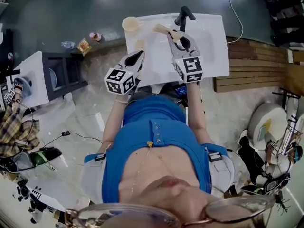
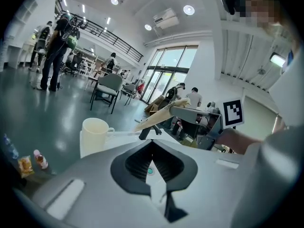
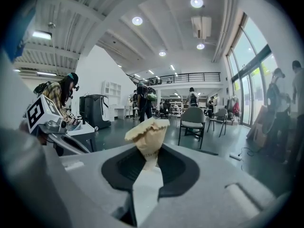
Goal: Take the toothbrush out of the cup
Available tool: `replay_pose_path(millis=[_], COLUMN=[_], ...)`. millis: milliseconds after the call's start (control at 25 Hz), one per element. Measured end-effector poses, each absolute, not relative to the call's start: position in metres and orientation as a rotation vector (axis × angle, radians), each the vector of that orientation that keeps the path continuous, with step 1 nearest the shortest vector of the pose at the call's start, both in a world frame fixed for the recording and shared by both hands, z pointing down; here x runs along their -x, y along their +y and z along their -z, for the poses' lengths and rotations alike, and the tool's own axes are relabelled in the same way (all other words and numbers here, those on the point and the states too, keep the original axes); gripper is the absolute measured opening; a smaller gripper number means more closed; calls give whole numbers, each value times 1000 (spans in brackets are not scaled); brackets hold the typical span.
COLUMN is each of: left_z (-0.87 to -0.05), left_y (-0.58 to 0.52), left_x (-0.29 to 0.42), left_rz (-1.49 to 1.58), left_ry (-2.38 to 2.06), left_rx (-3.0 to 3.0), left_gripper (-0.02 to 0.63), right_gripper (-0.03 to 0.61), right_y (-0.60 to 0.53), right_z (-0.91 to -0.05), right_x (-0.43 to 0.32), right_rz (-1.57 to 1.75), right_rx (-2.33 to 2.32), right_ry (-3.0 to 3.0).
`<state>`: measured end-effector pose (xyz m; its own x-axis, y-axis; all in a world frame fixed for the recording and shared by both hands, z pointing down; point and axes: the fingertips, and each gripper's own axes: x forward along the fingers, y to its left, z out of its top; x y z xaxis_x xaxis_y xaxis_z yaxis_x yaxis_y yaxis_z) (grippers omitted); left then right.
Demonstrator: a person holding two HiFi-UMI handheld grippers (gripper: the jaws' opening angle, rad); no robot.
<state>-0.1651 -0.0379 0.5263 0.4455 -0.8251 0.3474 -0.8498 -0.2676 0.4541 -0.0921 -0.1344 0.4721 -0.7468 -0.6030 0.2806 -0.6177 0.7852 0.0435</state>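
A toothbrush in a beige paper wrapper (image 1: 164, 30) sticks out over the white table (image 1: 209, 46), and my right gripper (image 1: 179, 38) is shut on it. In the right gripper view the wrapper's crimped end (image 3: 147, 134) rises from between the jaws of that gripper (image 3: 147, 163). A cream cup (image 1: 130, 24) stands at the table's far left corner, apart from the toothbrush. My left gripper (image 1: 137, 56) hovers at the table's near left edge, shut and empty. The left gripper view has its shut jaws (image 2: 153, 151) low, the cup (image 2: 95, 132) ahead on the left and the wrapped toothbrush (image 2: 159, 117) ahead.
A black fixture (image 1: 184, 15) stands at the table's far edge. A dark cabinet (image 1: 61, 72) sits left of the table, with small bottles (image 1: 95, 36) on the floor. Wooden boards (image 1: 256, 65) lie at the right. Chairs (image 2: 109, 87) and people (image 2: 54, 51) are farther off.
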Motion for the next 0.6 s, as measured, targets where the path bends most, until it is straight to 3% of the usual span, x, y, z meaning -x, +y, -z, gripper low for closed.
replay_pose_path(millis=[600], left_z=[-515], left_y=[-80], left_x=[87], left_rz=[-67], left_ry=[-1384], left_rx=[-2137], left_gripper=[2], right_gripper=[75], right_y=[-159], right_z=[-467], right_x=[17], right_rz=[-97], right_rx=[-913], right_ry=[-2735])
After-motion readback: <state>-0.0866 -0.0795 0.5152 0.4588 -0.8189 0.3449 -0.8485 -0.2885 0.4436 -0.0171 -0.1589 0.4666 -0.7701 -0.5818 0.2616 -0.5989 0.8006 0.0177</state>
